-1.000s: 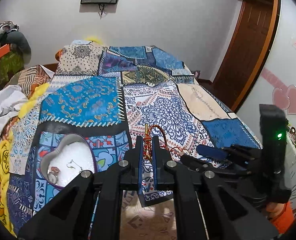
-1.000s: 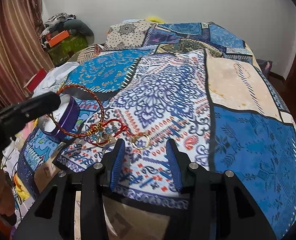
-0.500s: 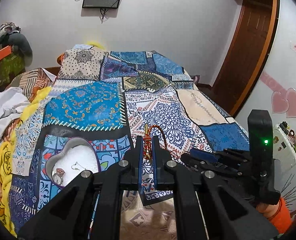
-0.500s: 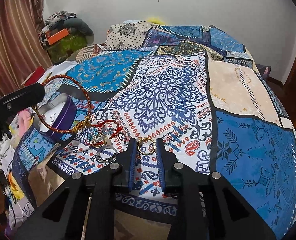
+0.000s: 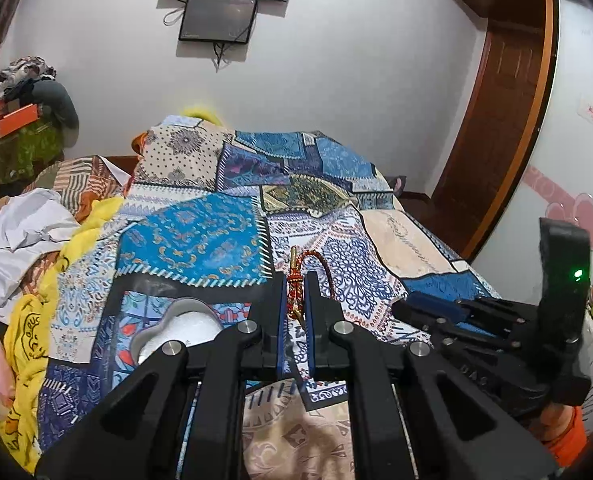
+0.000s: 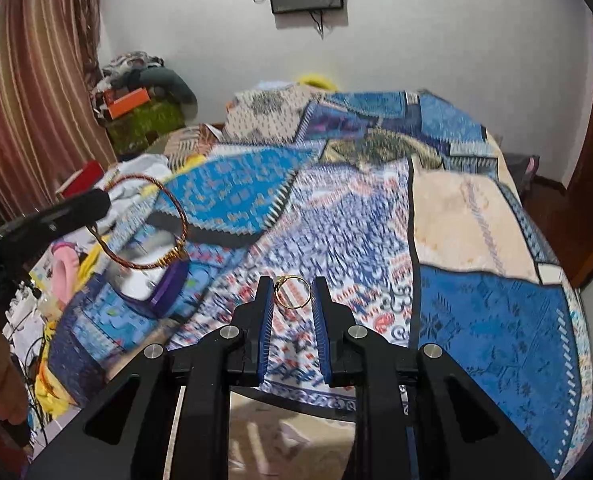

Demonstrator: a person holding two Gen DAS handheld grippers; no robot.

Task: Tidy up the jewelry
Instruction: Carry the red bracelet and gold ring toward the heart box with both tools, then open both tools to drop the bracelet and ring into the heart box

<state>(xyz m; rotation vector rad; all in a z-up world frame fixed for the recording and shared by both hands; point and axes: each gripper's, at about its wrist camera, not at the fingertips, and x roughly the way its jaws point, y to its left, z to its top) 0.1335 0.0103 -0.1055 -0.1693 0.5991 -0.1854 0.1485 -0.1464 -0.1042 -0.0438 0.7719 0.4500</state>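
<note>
My left gripper (image 5: 295, 298) is shut on a red and gold cord bracelet (image 5: 310, 270), held above the bed. From the right wrist view the bracelet (image 6: 148, 220) hangs as a loop from the left gripper (image 6: 96, 204), over the purple heart-shaped box (image 6: 152, 280). The box (image 5: 176, 328) with its white lining lies low left in the left wrist view, partly hidden by the gripper. My right gripper (image 6: 292, 294) is shut on a gold ring (image 6: 293, 292), lifted off the bedspread. It also shows at the right of the left wrist view (image 5: 416, 306).
A patchwork bedspread (image 6: 476, 300) covers the bed. Clothes and yellow cloth (image 5: 36, 320) are piled at the left edge. A wooden door (image 5: 496, 120) stands at the right and a wall screen (image 5: 216, 18) hangs behind the bed.
My right gripper closed on the gold ring and lifted it off the bedspread. My left gripper rose with the bracelet and moved left over the heart box.
</note>
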